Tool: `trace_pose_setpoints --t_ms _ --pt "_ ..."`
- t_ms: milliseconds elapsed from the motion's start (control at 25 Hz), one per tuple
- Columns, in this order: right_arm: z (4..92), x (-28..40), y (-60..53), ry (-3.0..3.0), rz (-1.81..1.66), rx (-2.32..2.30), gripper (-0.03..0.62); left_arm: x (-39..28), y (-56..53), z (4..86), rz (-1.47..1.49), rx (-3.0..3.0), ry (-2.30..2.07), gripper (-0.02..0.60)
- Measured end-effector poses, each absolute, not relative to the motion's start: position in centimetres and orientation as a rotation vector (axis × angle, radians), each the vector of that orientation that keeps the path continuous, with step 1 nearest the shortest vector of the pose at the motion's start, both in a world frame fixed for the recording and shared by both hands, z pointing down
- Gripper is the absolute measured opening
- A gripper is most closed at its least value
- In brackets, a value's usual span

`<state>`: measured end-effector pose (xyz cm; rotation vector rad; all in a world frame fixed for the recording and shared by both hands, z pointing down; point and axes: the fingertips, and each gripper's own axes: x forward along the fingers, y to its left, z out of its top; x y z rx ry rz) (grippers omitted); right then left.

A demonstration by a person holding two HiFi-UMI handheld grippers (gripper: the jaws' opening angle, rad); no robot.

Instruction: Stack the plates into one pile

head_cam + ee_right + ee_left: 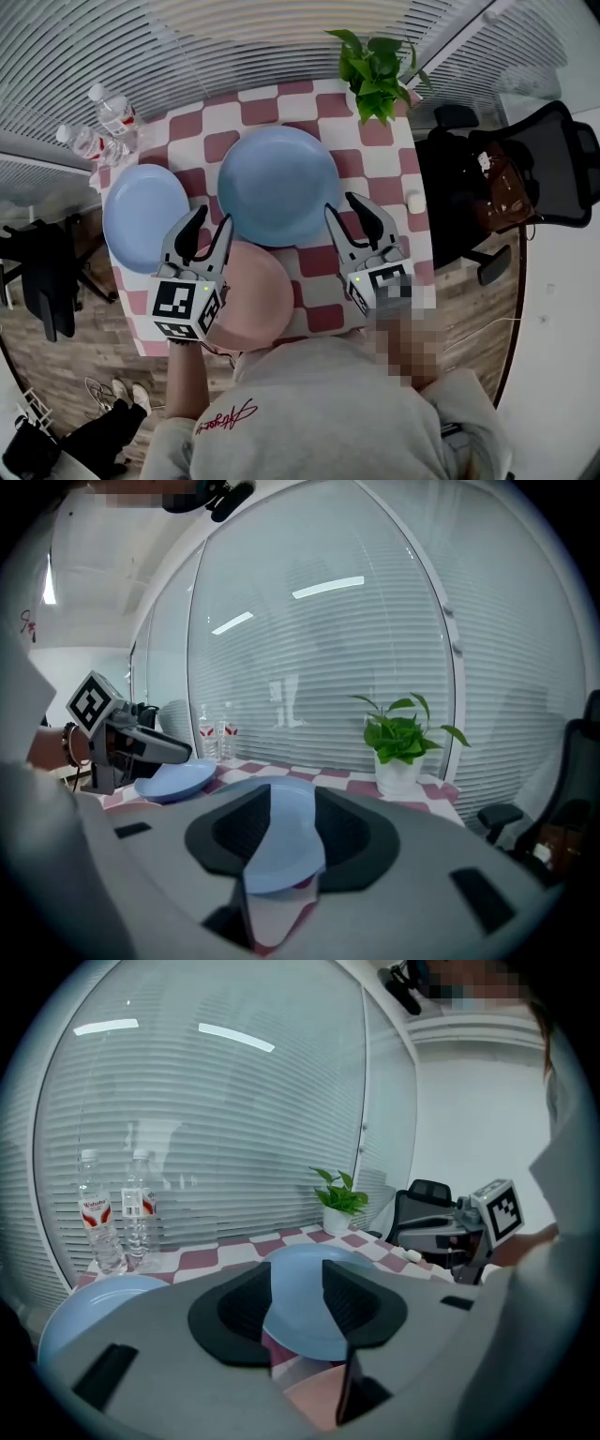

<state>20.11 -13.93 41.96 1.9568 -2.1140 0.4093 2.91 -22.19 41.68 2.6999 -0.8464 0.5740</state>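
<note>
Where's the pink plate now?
In the head view, the pink plate lies at the near edge of the table, left of centre, in front of the large blue plate and partly covered by the left gripper.

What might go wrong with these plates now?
The big blue plate is wide; the left hand-held gripper and right hand-held gripper, both open, face only its near rim, so it may tilt or slip. The small blue plate lies near the table edge by the water bottles; a bump might topple them.
</note>
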Motion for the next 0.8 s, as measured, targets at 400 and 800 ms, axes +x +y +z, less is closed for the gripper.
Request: trace_pose_setpoints --t_ms 400,800 --pt "46.1 21.0 -14.6 -2.021 0.491 1.927 0.147 3.1 -23.5 45.1 0.687 2.638 -0.842 0.175" --pt "49.8 21.2 -15.1 -1.954 0.607 1.869 0.176 3.6 -24.6 48.5 0.834 2.579 -0.804 0.186"
